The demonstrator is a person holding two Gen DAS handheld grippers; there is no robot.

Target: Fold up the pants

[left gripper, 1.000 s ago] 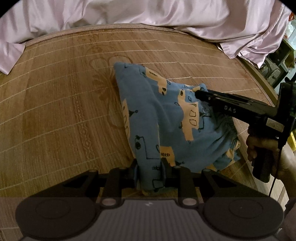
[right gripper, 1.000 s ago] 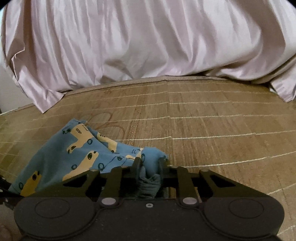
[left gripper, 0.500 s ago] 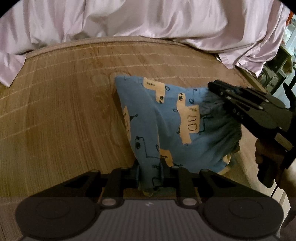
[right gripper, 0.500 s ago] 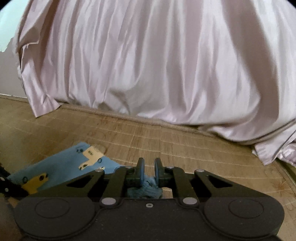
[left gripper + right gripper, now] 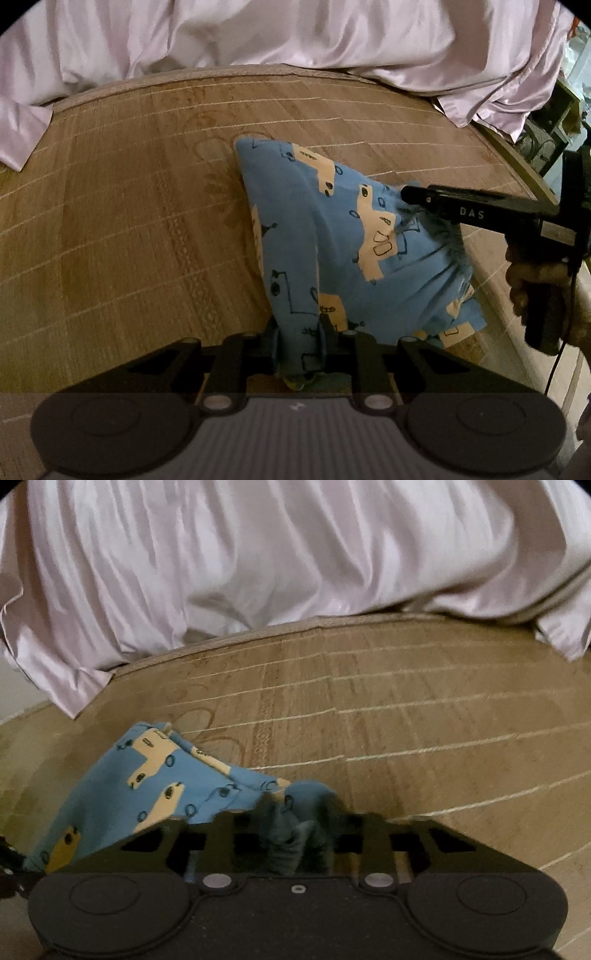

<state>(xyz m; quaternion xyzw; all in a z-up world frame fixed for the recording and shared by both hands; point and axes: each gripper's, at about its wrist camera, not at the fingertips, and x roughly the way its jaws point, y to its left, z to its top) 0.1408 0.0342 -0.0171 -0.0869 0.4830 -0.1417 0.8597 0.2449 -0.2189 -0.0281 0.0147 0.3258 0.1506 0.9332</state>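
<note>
blue pants (image 5: 332, 236) are hanging pinched in both; right hand-held gripper (image 5: 295, 812), jaws just reopening slightly, is swinging back at 3 o'clock of left hand-held gripper (image 5: 297, 341), readying the fold.

Right claw (image 5: 295, 834) lower, jaws wider.

Blue pants (image 5: 343, 236) were printed with cream vehicles outlined in black; the brown mat (image 5: 147, 221) was striped pale; the sheet (image 5: 258, 554) was lilac.
</note>
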